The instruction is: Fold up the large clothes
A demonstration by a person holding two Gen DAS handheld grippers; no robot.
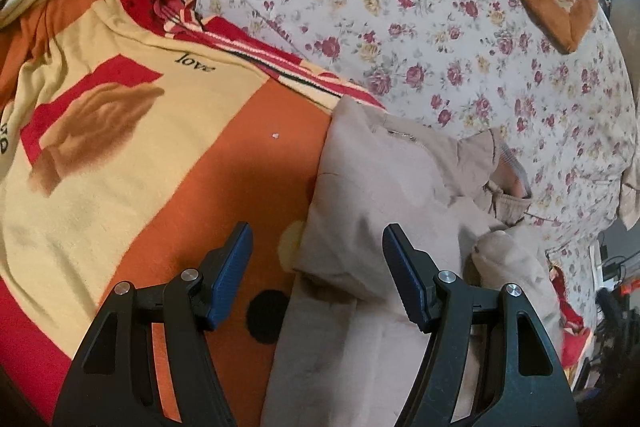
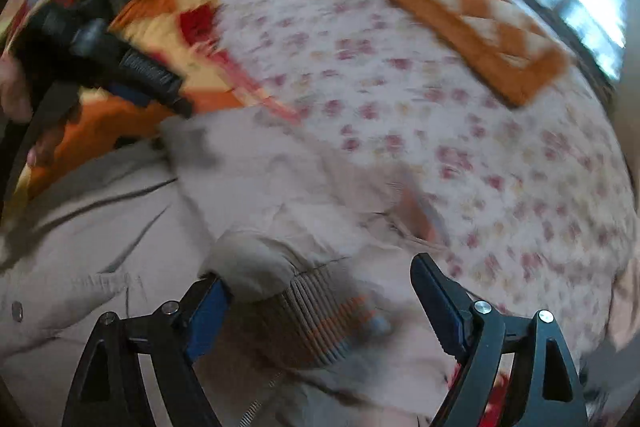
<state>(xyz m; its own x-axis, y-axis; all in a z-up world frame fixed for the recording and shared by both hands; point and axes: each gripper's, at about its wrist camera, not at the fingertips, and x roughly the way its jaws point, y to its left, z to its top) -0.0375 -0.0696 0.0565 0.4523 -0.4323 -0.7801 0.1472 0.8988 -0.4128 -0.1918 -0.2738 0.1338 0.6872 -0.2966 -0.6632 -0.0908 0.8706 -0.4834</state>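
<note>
On the left of the bed lies an orange, cream and red blanket printed with the word "love" (image 1: 132,131). The left claw (image 1: 318,279) hangs over its edge, blue pads standing wide apart with nothing pinched; one pad is above the orange cloth, the other above the pale beige jacket of soft fabric (image 1: 384,187). That jacket lies crumpled near the middle of the bed, partly on the blanket and partly on the white sheet with small pink roses (image 1: 440,27). In the blurred right wrist view, the right claw (image 2: 320,291) is spread wide over the jacket's ribbed cuff with orange and blue stripes (image 2: 320,323), not gripping it. Far right lies an orange and cream checked quilted mat (image 2: 472,23).
</note>
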